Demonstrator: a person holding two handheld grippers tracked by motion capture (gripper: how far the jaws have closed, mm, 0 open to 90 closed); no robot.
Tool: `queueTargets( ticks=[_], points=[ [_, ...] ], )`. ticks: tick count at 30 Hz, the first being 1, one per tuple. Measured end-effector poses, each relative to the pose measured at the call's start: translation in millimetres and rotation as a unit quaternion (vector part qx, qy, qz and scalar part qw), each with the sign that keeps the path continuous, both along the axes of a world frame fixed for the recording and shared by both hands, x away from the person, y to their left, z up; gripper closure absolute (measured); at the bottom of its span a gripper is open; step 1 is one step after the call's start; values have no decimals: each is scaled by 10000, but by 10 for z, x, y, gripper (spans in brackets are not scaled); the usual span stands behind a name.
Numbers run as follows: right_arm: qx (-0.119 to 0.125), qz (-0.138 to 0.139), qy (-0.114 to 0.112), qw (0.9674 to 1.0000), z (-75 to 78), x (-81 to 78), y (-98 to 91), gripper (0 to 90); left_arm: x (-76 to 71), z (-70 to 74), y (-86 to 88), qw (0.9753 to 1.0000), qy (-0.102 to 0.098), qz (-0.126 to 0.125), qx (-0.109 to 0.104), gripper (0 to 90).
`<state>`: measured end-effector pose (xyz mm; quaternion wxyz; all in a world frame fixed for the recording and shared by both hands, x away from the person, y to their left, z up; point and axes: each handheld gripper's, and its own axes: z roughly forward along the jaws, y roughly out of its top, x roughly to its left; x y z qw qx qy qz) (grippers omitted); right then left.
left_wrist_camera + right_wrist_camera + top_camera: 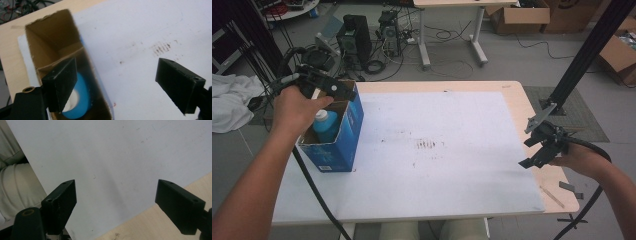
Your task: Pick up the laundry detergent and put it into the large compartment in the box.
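An open-topped blue cardboard box (334, 145) stands on the left part of the white mat (437, 150). Inside it is a blue bottle with a white cap (326, 125). My left gripper (343, 91) hovers just above the box's far rim, open, with nothing between its jaws. In the left gripper view the box's brown inside (50, 32) and the bottle (82, 100) lie below the left jaw, and the left gripper (117, 72) stands wide over the mat (140, 30). My right gripper (529, 145) hangs open and empty at the mat's right edge, and the right gripper (116, 195) looks down on bare mat (100, 150).
The wooden table (517, 100) shows around the mat, with a thin stick (552, 196) near its front right corner. A black pole (582, 60) rises at the right. A computer tower (354, 37) and cables lie on the floor behind. A white cloth (229, 102) sits off the left.
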<state>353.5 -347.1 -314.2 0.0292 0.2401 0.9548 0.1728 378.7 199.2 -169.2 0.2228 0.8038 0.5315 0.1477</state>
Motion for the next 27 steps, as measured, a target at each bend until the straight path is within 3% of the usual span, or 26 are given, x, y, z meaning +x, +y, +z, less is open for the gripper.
queueTargets(
  ticks=[6,12,22,27],
  points=[
    [-4,-1,-1,10000,11,2,15,171,6,27,-220,9991,-45,-421,89,184],
    [-17,25,3,10000,4,19,43,171,39,18,-468,9958,-3,-878,256,186],
    [-19,55,7,10000,40,45,118,170,61,-57,-826,9861,61,-1580,507,190],
    [-21,88,-19,10000,70,49,171,171,72,-123,-988,9773,139,-2025,608,192]
  ],
)
